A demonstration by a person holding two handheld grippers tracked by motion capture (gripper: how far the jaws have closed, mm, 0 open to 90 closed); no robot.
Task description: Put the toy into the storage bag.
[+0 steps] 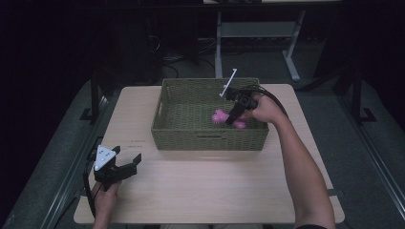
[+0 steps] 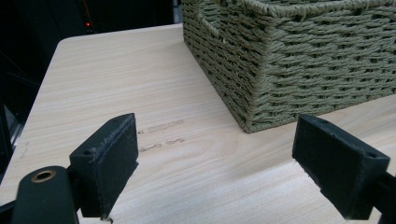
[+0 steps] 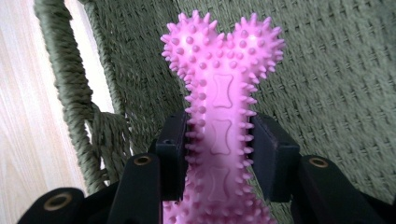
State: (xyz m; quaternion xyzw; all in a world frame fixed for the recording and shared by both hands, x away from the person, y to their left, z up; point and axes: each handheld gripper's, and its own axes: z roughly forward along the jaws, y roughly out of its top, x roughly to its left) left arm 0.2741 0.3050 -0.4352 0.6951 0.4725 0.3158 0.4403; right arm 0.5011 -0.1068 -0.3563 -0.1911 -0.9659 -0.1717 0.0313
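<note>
Between your right gripper's [image 3: 219,154] pads sits the pink spiked bone toy [image 3: 223,100], clamped at its shaft.

Your right jaws press both sides of the toy's narrow middle, its knobbed end pointing to twelve o'clock in the right gripper view, over the woven floor of the green wicker basket [image 1: 165,112]. From the high view, that gripper [image 1: 232,119] reaches down into the basket's right half, with the toy [image 1: 219,116] showing at its nine o'clock, inside the walls. Your left gripper [image 1: 128,167] rests near the seven o'clock corner of the wooden table [image 1: 215,186], well apart from the basket; its jaws stand wide apart with nothing between them, and the basket's corner [image 2: 252,112] lies ahead at one o'clock.
</note>
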